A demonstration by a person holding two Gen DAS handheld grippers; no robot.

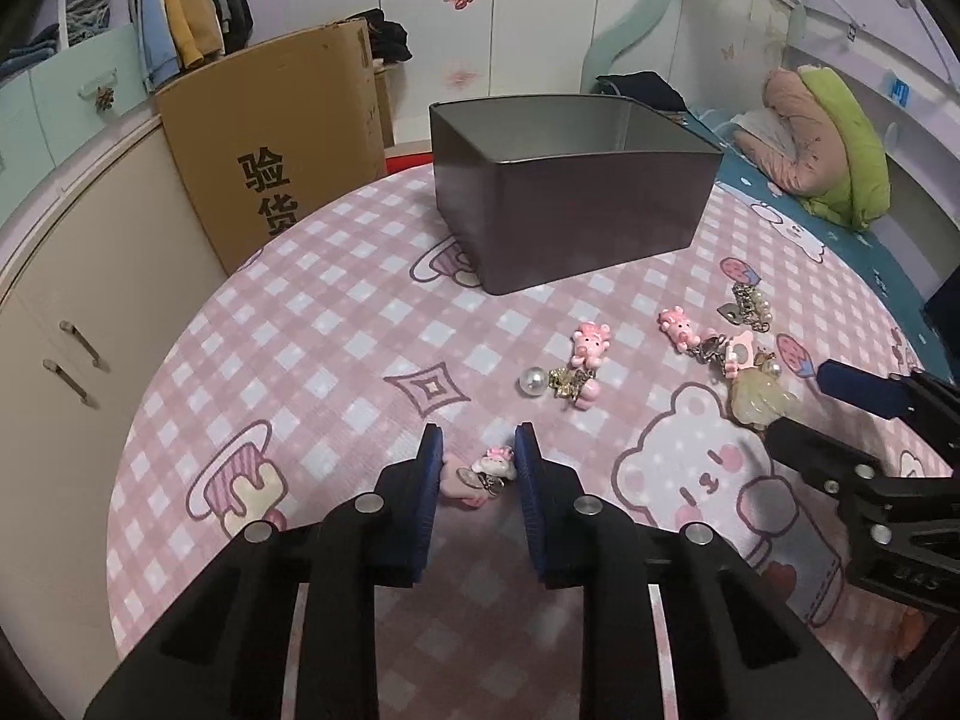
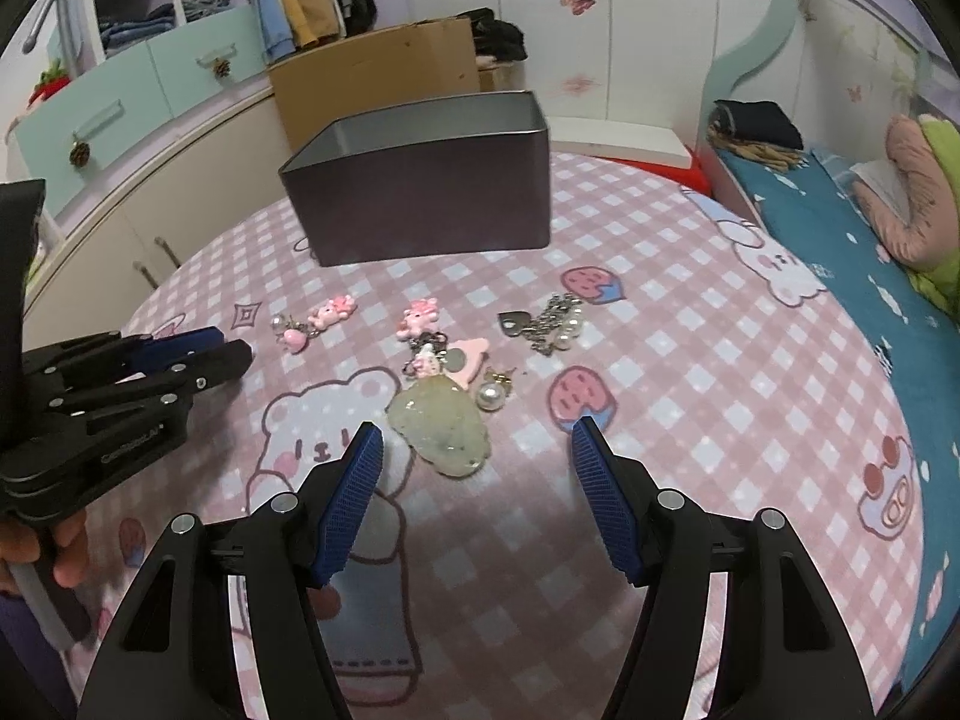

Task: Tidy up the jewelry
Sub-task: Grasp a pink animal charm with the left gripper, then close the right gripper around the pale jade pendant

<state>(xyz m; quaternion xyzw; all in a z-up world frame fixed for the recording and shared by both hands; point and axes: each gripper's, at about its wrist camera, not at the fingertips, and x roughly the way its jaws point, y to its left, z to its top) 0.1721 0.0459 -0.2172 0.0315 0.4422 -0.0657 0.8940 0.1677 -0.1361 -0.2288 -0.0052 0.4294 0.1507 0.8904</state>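
Note:
A dark open tin box (image 1: 570,192) stands at the back of the pink checked table (image 1: 336,324); it also shows in the right wrist view (image 2: 426,204). My left gripper (image 1: 479,450) is open around a small pink and white charm (image 1: 489,471) lying on the cloth. My right gripper (image 2: 477,438) is open and empty just before a pale green shell pendant (image 2: 441,426). A pink pig charm with a pearl (image 1: 579,369), another pink charm cluster (image 1: 708,342) and a pearl chain with a heart tag (image 2: 549,321) lie loose between the grippers and the box.
A cardboard box (image 1: 270,144) stands behind the table at the left, beside cream cabinets (image 1: 66,324). A bed with a blue sheet and a pink and green pillow (image 1: 834,138) runs along the right. The table edge curves down at the left.

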